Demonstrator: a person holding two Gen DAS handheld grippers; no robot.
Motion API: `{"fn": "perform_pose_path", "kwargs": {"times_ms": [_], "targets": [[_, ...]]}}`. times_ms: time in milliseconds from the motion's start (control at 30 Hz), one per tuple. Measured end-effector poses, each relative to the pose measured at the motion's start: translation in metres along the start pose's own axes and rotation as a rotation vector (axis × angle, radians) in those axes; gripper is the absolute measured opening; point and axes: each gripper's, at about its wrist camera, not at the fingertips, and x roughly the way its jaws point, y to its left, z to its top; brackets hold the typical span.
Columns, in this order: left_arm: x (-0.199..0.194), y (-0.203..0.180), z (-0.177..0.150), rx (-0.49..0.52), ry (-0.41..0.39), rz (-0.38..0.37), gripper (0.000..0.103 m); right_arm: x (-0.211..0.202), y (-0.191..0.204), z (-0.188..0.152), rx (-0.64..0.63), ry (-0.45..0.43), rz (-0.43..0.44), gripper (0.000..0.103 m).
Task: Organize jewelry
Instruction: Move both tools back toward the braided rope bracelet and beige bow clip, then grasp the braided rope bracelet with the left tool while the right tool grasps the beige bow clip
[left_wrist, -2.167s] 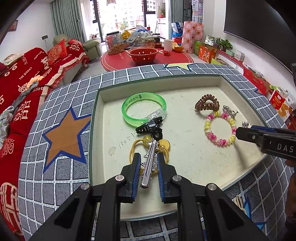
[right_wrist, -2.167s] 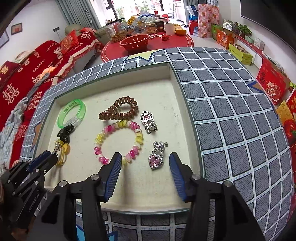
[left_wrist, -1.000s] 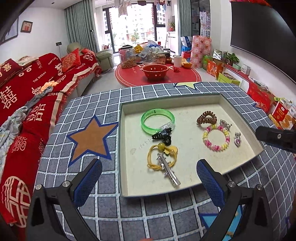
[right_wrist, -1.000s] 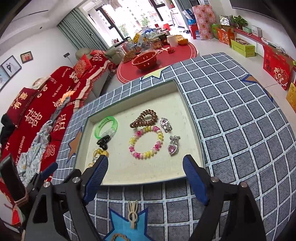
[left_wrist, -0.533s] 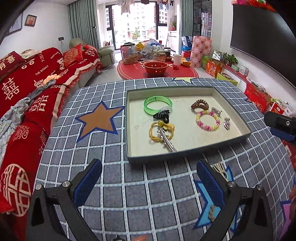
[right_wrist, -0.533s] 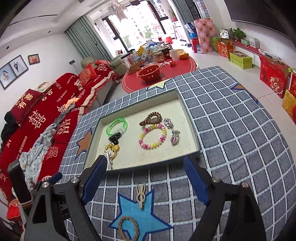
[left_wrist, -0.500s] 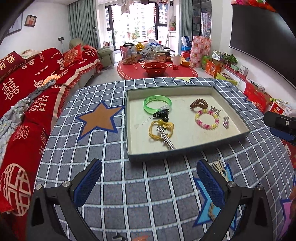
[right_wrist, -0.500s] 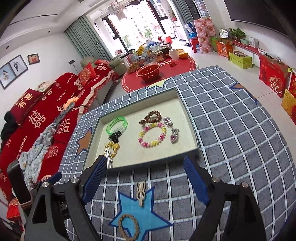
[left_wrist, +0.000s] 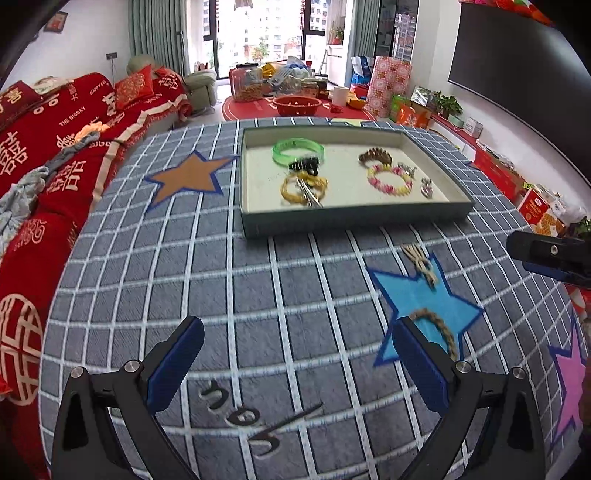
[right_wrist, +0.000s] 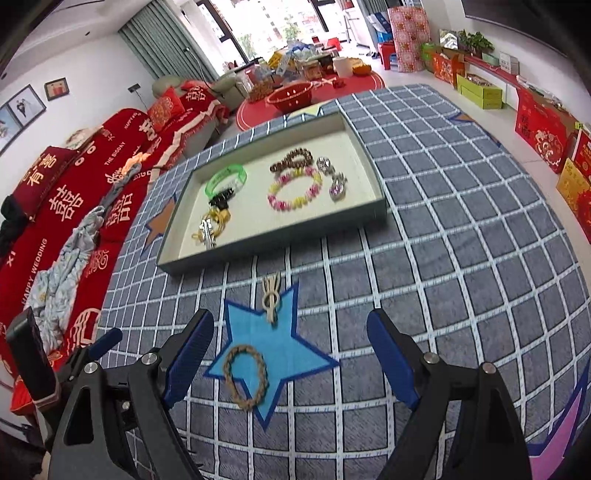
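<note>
A shallow tray (left_wrist: 354, 218) (right_wrist: 280, 242) on the grid cloth holds a green bangle (left_wrist: 297, 150) (right_wrist: 226, 180), a black claw clip (left_wrist: 305, 165), a yellow hair tie with a silver clip (left_wrist: 303, 187) (right_wrist: 210, 226), a brown coil tie (left_wrist: 375, 156), a pink-yellow bead bracelet (left_wrist: 390, 179) (right_wrist: 294, 187) and two silver pendants (right_wrist: 334, 177). Outside the tray, on a blue star, lie a braided tan ring (right_wrist: 245, 376) (left_wrist: 437, 328) and a beige knot clip (right_wrist: 271, 295) (left_wrist: 421, 264). My left gripper (left_wrist: 297, 363) and right gripper (right_wrist: 291, 356) are open, empty, well back from the tray.
The round table's grid cloth (left_wrist: 229, 288) has orange, blue and pink stars. A red sofa (left_wrist: 48, 147) stands at the left. A red round table with a bowl (left_wrist: 297, 105) and boxes lies beyond. The right gripper's tip shows in the left wrist view (left_wrist: 550, 254).
My left gripper let go of the silver clip in the tray and opened wide. Both grippers drew back from the tray, so the braided ring and knot clip came into view.
</note>
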Motion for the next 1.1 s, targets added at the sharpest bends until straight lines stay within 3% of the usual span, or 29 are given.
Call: {"fn": "perform_pose_path", "kwargs": {"times_ms": [400,833,1100], "targets": [[0.002,-0.034,-0.026,-0.012,0.033,-0.054,0.103,0.034,0.002,-0.008,-0.07,0.11,-0.078,0.087],[0.02,-0.065,-0.034,-0.051,0.07,-0.016,0.103,0.075,0.011,0.014,-0.179,0.17,-0.093,0.087],[0.028,-0.071,-0.03,-0.048,0.057,0.031,0.103,0.085,0.029,0.014,-0.297,0.186,-0.135,0.062]]}}
